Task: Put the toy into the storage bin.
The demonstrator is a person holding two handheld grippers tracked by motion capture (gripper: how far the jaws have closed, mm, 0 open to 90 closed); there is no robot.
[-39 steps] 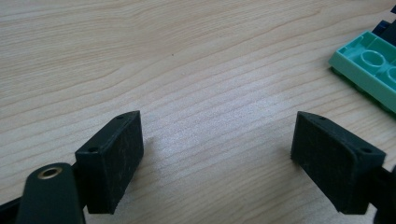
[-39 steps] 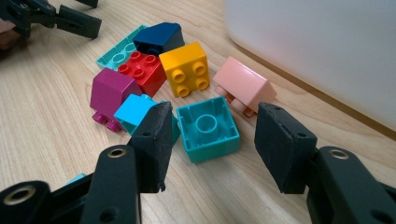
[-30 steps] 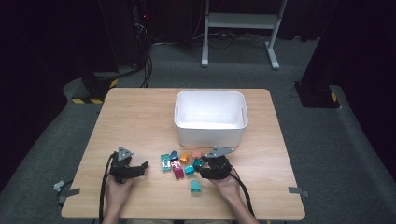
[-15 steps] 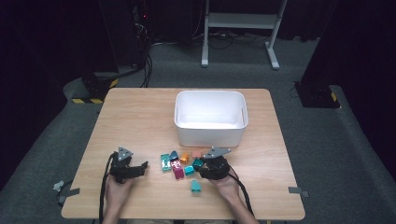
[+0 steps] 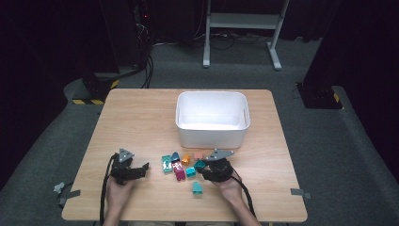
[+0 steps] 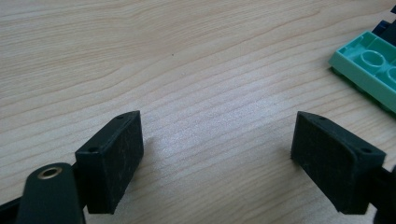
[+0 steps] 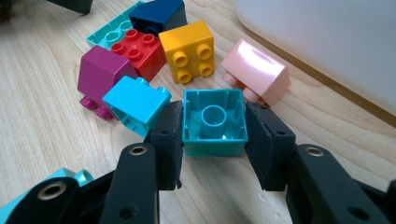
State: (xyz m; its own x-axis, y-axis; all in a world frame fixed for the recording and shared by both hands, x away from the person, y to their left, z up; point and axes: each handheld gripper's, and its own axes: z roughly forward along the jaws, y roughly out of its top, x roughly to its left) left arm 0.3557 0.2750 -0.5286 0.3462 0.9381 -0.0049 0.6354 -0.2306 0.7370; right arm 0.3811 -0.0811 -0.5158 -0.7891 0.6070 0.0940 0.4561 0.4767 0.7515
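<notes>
The right gripper has just been closing its jaws, and a teal block now sits between them: in the right gripper view both black pads press against its two sides, with the hollow underside of the block turned toward the camera, just below the middle of the frame. A second ago the same gripper stood at the same spot in the high view with its jaws wider; neither hand has shifted since then.

In the high view the right gripper is at the lower middle of the frame, at the right edge of the heap of blocks, and the teal block is at its tip. Around it in the right gripper view lie a light blue block touching the left pad, a purple block further left, a red block, a yellow block and a pink block just above the held one. The white tub stands in the middle of the wooden table, just as it did before.

The left gripper rests at the lower left of the high view, its jaws spread wide over bare wood with nothing between them, unchanged. A mint green plate lies at the right edge of its own view.
</notes>
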